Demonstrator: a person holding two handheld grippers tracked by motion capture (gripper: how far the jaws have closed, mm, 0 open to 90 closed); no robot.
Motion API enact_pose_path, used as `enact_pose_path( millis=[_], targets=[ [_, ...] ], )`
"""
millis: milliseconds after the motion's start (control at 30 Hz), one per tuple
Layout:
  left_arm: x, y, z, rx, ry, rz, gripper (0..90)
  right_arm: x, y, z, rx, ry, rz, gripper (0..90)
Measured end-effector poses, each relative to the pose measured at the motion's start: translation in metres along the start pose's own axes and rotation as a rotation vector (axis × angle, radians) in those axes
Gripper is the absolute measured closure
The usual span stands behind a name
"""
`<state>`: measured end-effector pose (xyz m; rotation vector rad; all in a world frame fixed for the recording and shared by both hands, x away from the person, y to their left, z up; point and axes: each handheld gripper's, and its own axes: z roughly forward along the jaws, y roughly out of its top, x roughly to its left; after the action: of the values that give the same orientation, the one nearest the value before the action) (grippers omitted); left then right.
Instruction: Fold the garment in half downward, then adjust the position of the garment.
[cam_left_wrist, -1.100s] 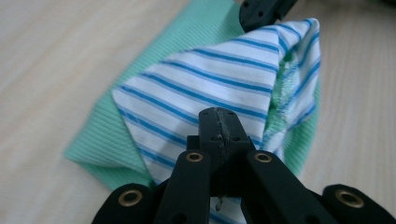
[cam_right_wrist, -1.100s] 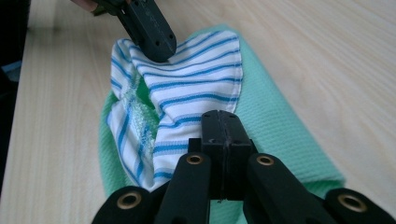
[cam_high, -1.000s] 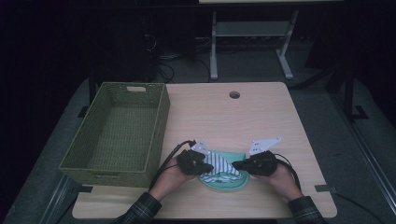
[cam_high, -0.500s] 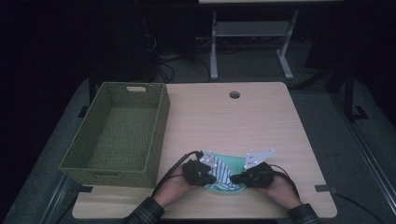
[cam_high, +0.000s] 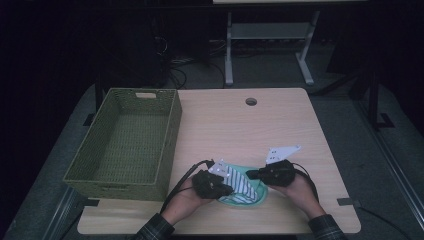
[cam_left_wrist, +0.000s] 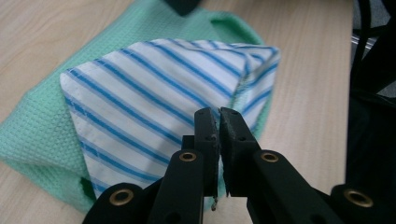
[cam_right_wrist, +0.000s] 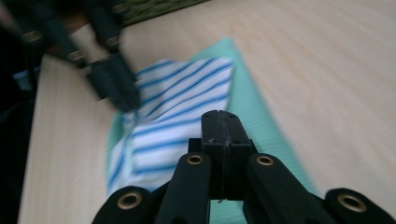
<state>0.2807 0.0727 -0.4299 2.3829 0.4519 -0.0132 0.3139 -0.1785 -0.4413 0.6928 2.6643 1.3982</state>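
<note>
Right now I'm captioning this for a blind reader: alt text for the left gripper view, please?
A blue-striped white cloth, folded to a triangle, lies on a green waffle-weave cloth on a wooden table. The left claw rises from the bottom, jaws barely parted at the striped cloth's edge.

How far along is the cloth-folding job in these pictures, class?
Done: the striped cloth lies folded on the green cloth. In hand: the left gripper and right gripper sit at its edges, jaws nearly together. Left: the basket holds no cloth, so stowing probably remains.
</note>
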Motion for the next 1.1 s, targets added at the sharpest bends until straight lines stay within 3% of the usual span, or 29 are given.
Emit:
enact_pose_path(
  millis=[200, 433, 467, 567, 767, 1067, 1100],
  targets=[
    [-0.013, -0.004, 0.001, -0.005, -0.035, -0.003, 86.0, -0.018, 0.01, 0.009, -0.003, -0.046, 0.023, 89.9],
    [-0.024, -0.009, 0.018, 0.048, -0.072, 0.011, 86.4, -0.032, 0.017, 0.027, 0.018, -0.072, 0.041, 89.9],
    [-0.025, -0.009, 0.02, 0.051, -0.076, 0.009, 86.4, -0.034, 0.017, 0.029, 0.025, -0.081, 0.019, 89.9],
    [-0.027, -0.009, 0.025, 0.062, -0.086, 0.016, 86.4, -0.036, 0.018, 0.037, 0.04, -0.091, 0.024, 89.8],
    [-0.025, -0.011, 0.029, 0.082, -0.07, 0.019, 86.0, -0.039, 0.013, 0.045, 0.087, -0.107, 0.022, 89.8],
    [-0.015, -0.013, 0.026, 0.089, -0.018, 0.019, 86.3, -0.042, 0.007, 0.037, 0.122, -0.111, 0.014, 89.8],
    [-0.013, -0.013, 0.025, 0.09, -0.012, 0.017, 86.3, -0.04, 0.006, 0.036, 0.116, -0.11, 0.033, 89.8]
  ],
)
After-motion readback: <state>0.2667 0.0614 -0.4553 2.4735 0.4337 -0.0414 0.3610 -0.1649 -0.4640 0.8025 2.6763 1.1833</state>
